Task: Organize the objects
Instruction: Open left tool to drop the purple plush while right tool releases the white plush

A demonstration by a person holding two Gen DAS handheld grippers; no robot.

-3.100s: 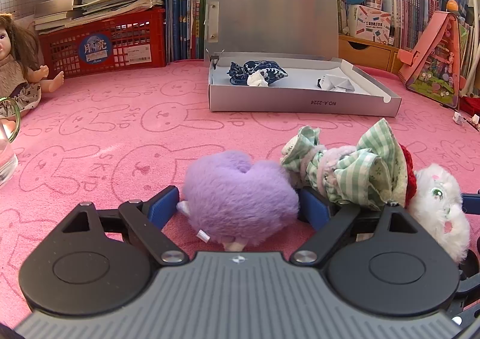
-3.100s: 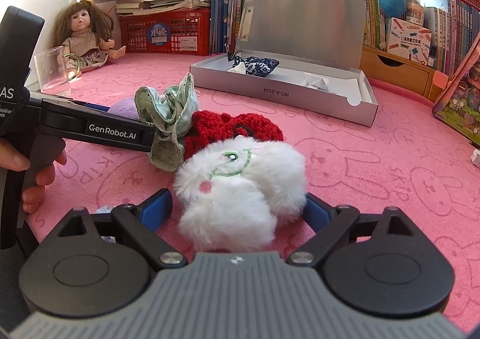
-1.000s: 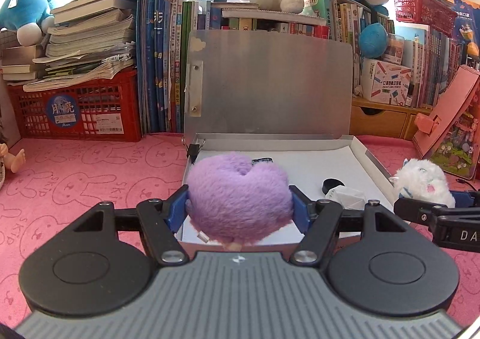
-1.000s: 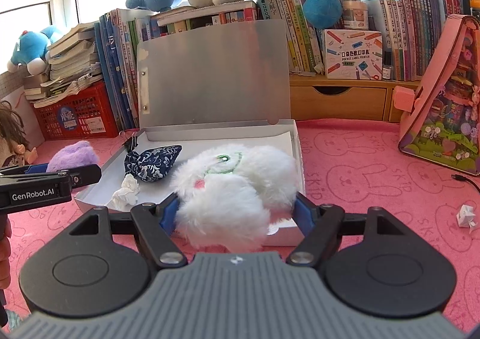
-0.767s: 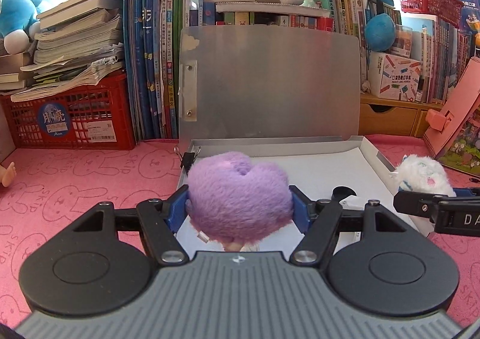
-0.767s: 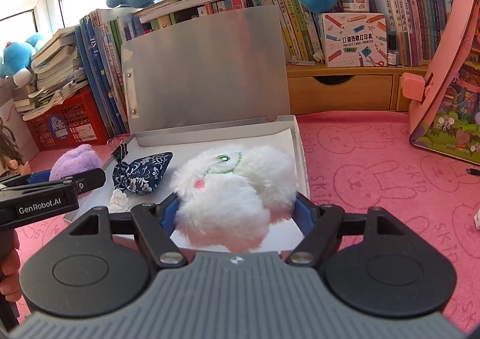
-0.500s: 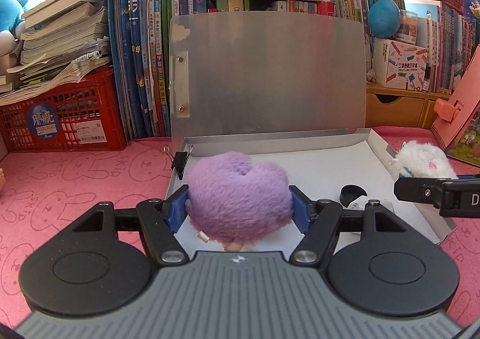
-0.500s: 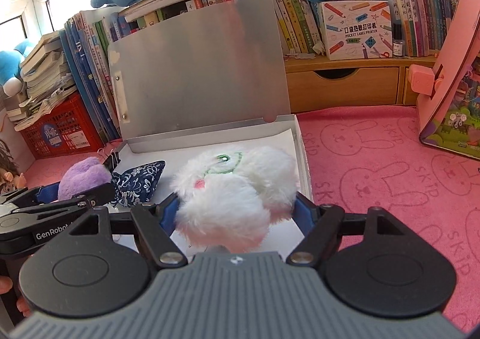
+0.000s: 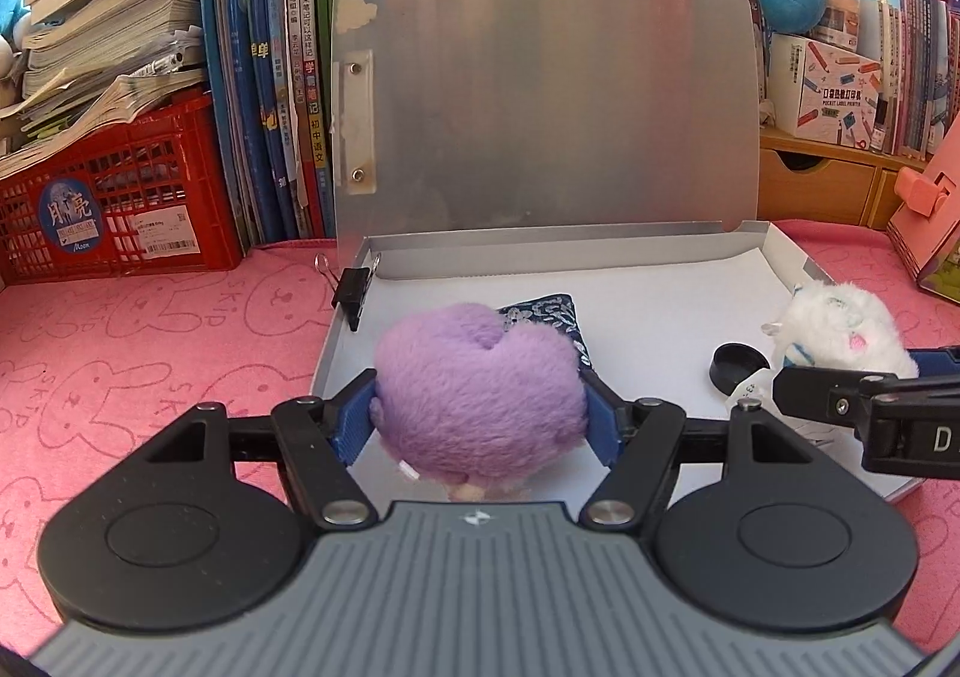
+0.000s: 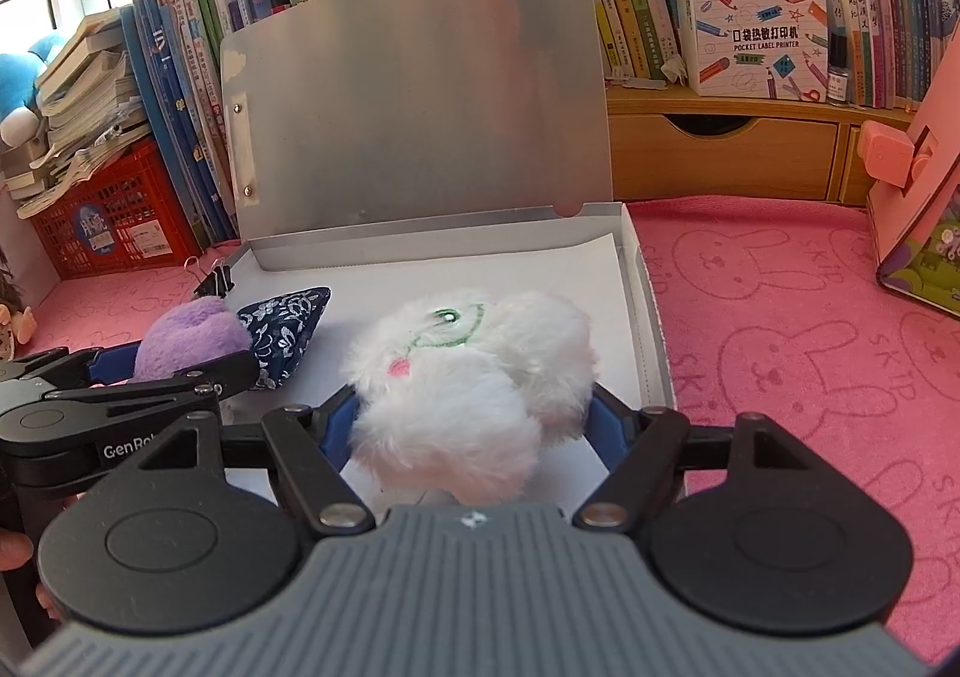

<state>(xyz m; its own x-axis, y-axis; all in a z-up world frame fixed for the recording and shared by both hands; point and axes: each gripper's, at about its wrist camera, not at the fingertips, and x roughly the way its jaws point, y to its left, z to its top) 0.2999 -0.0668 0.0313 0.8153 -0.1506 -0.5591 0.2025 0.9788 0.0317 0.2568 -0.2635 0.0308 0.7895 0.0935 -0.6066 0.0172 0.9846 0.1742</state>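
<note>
Left hand-held gripper (image 9: 480,413): its blue pads pinch the purple plush end (image 9: 480,383) of a soft doll, low in the middle of the left wrist view, over the near left part of the open grey box (image 9: 774,251).
Right hand-held gripper (image 10: 474,413): it pinches the white fluffy head (image 10: 474,377) of the doll, at lower centre of the right wrist view, over the right half of the box floor.
Already in the box: a dark blue patterned pouch (image 10: 288,329), a black binder clip (image 9: 354,293) on the left wall, and a small black round cap (image 9: 738,368).
Progress: the doll is judged to be above the box and not yet released; whether it touches the floor cannot be told. Lowering, letting go, and probably closing the upright lid (image 9: 540,107) are left.
Only in the left wrist view: the black cap, at the right, beside the white head.
Only in the right wrist view: the embroidered green eye and pink cheek of the head, the pouch in full, and the pink surface (image 10: 810,347) to the right of the box.
</note>
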